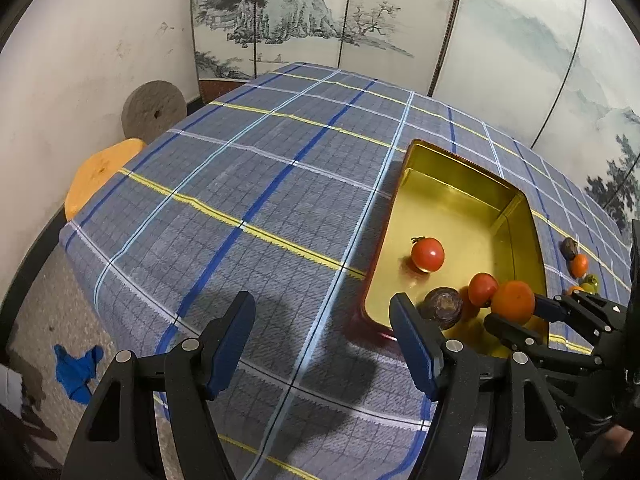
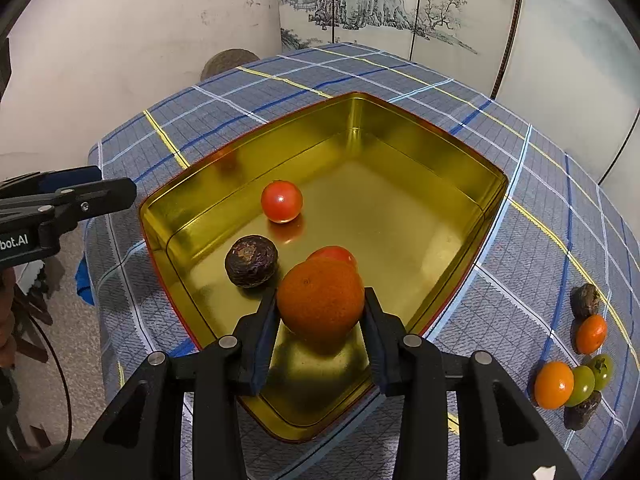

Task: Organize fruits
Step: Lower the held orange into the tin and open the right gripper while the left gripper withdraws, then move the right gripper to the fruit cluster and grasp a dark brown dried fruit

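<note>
The right gripper clasps an orange mandarin between its two fingers, holding it over the near part of the gold tin. Just beyond the fingertips, half hidden behind the mandarin, sits a red tomato; whether the two touch cannot be told. Ahead and to the left of the left finger lies a dark wrinkled passion fruit, and farther ahead in the tin a second red tomato rests apart from the rest. Well off to the right of the right finger, on the plaid tablecloth outside the tin, a loose cluster waits: two small orange fruits, two green tomatoes and two dark wrinkled fruits.

The left gripper hangs with its fingers spread wide and nothing between them, over bare cloth just left of the tin's near corner. Its right finger stands close beside the tin's rim, with the passion fruit just past its tip. To the right of it, the right gripper and the mandarin occupy the tin's near end.

Off the table's far left edge stand an orange stool and a round grey stone disc; a blue rag lies on the floor. A painted folding screen backs the table.
</note>
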`<state>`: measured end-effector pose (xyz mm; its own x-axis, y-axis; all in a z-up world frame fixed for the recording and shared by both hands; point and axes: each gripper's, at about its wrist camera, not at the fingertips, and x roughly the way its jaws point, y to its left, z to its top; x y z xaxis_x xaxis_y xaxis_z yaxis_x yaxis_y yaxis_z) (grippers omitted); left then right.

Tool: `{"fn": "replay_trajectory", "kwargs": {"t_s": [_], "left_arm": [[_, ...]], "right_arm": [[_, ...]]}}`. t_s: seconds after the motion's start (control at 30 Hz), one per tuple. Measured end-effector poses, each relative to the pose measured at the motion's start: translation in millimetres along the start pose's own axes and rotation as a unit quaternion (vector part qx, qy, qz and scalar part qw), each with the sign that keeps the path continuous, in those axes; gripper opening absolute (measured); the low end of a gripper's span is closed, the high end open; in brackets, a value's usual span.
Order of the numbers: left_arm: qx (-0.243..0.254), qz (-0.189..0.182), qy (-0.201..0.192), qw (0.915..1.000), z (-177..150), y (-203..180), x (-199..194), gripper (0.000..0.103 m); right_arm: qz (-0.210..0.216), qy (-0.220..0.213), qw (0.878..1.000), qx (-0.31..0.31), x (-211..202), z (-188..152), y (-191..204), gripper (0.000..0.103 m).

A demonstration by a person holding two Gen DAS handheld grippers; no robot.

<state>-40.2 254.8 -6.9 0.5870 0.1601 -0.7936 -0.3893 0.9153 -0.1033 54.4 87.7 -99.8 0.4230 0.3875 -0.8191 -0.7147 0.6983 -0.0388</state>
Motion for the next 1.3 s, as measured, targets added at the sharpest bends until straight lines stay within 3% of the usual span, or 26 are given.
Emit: {"fn": "replay_trajectory", "kwargs": {"t_s": [0.6, 0.87, 1.1, 1.3], "left_arm": [[-0.017, 0.005, 0.01, 0.9998, -10.1, 13.5, -0.4, 0.07], [0.001, -0.006, 0.001, 1.0, -8.7, -4.1, -5.4, 0.07], [0.034, -0.031, -0.004, 0.9989, -6.6, -39.2, -12.2, 0.07], [0.073, -0.062, -0.005, 0.9954, -5.7, -81.9, -15.7, 0.07]], "right_arm": [[0.002, 0.001, 1.0, 0.003, -0.3, -0.5, 0.4, 0.04], [0.012, -0.022, 0.999, 0.021, -21.3, -4.3, -5.0, 0.04], [-0.011, -0.053, 0.996, 0.065, -58.9, -24.4, -40.6, 0.042], [-0.064, -0.057, 0.988, 0.13, -85.2, -62.3, -105.3, 0.043]]}}
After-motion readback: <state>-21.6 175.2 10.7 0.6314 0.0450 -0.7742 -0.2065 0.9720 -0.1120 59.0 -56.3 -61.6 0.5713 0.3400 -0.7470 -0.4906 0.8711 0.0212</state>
